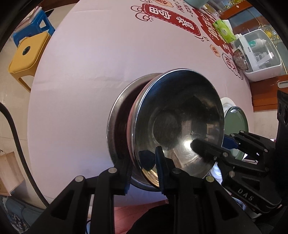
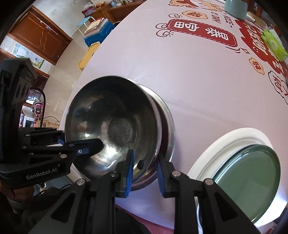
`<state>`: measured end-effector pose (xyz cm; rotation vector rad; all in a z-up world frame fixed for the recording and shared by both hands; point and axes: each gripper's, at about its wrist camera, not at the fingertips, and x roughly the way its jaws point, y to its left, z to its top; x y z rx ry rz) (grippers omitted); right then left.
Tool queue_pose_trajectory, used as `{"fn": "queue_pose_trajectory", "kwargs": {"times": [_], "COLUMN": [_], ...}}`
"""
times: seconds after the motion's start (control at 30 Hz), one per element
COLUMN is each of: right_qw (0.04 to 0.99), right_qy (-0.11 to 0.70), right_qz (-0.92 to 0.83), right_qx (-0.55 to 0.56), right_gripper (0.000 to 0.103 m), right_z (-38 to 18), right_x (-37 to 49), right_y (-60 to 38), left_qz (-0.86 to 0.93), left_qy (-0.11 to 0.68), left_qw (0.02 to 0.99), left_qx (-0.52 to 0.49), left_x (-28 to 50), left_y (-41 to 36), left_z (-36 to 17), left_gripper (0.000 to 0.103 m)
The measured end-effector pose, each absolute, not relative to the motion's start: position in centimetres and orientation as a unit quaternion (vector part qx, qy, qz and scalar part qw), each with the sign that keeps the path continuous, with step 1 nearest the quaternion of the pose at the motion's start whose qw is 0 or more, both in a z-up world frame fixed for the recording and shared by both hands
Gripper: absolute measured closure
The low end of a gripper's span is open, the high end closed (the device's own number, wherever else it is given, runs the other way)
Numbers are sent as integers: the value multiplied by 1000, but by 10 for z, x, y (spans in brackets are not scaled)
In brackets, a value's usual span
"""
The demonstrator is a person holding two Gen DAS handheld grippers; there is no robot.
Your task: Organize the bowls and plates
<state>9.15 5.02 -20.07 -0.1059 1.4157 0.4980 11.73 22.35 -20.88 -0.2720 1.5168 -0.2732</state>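
A shiny steel bowl (image 1: 180,122) sits nested in a larger steel bowl (image 1: 115,126) on the pink tablecloth (image 1: 90,72). My left gripper (image 1: 144,169) has one finger inside and one outside the inner bowl's near rim, pinched on it. My right gripper (image 2: 145,171) clamps the same bowl (image 2: 111,126) at its right rim; it shows in the left wrist view (image 1: 212,145) too. The left gripper appears in the right wrist view (image 2: 84,145). A green plate (image 2: 248,180) lies on a white plate (image 2: 216,144) to the right.
A green tissue pack (image 1: 224,30), a white lidded container (image 1: 259,54) and a glass jar (image 1: 240,59) stand at the table's far right. A pale green pot (image 2: 235,8) stands at the far edge. Yellow (image 1: 27,54) and blue (image 1: 36,23) stools stand left of the table.
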Motion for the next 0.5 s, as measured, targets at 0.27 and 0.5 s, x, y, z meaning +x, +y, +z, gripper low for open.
{"fn": "queue_pose_trajectory", "kwargs": {"times": [0.27,0.5], "right_qw": [722,725], "right_qy": [656,652], "right_qz": [215,212], "right_qx": [-42,-59], "right_gripper": [76,67], "right_z": [-198,-193], "right_x": [97,95], "right_y": [42,35], "left_qz": [-142,-154], "left_qy": [685,697], "left_qw": [705,692], "left_qx": [-114,-107], "left_x": [118,115], "left_y": [211,199], "left_z": [-211,-216], "left_gripper": [80,72]}}
